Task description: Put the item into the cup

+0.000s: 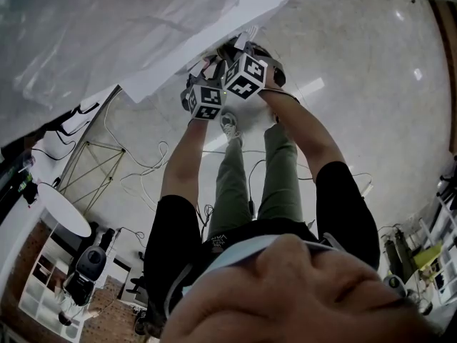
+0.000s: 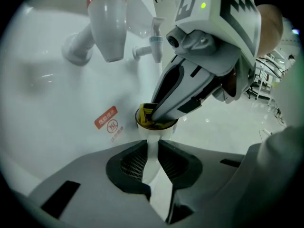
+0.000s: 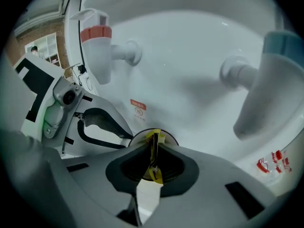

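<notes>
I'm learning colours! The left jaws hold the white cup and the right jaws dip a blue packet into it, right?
The packet is yellow, not blue, as the right gripper view shows. The left gripper holds the white cup and the right gripper dips the packet into it.

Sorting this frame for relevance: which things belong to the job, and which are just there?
Job: cup, yellow packet, left gripper, right gripper.
Just there: red tap, blue tap, sticker.
</notes>
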A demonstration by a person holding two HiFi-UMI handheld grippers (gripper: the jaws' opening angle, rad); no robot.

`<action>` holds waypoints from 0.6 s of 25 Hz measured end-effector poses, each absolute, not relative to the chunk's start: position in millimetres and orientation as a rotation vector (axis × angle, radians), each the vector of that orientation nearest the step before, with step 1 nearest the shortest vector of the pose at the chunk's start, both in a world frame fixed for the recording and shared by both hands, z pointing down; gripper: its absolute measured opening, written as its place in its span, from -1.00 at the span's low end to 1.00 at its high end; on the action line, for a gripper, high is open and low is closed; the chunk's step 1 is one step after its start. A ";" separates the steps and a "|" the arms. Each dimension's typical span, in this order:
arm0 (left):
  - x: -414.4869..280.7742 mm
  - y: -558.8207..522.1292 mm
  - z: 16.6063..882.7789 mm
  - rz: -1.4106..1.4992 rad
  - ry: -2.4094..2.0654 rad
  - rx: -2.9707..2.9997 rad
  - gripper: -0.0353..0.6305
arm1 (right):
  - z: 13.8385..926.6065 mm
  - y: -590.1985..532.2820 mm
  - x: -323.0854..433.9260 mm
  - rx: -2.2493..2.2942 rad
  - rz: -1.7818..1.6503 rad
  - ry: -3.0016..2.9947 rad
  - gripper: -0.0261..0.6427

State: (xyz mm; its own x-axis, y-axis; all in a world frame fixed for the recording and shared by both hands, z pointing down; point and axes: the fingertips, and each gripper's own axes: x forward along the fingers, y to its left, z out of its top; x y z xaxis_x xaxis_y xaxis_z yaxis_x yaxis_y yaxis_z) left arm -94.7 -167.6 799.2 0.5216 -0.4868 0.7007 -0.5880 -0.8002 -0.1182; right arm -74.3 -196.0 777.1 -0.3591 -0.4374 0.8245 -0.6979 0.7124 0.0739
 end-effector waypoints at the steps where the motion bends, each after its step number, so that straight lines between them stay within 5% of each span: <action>1: -94.7 -167.5 799.2 1.142 -0.931 2.622 -0.65 | 776.0 -195.6 -73.7 0.872 0.369 -2.018 -0.78; 15: -92.8 -165.9 798.1 1.123 -0.916 2.615 -0.65 | 748.6 -188.4 -65.6 0.988 0.433 -2.129 -0.78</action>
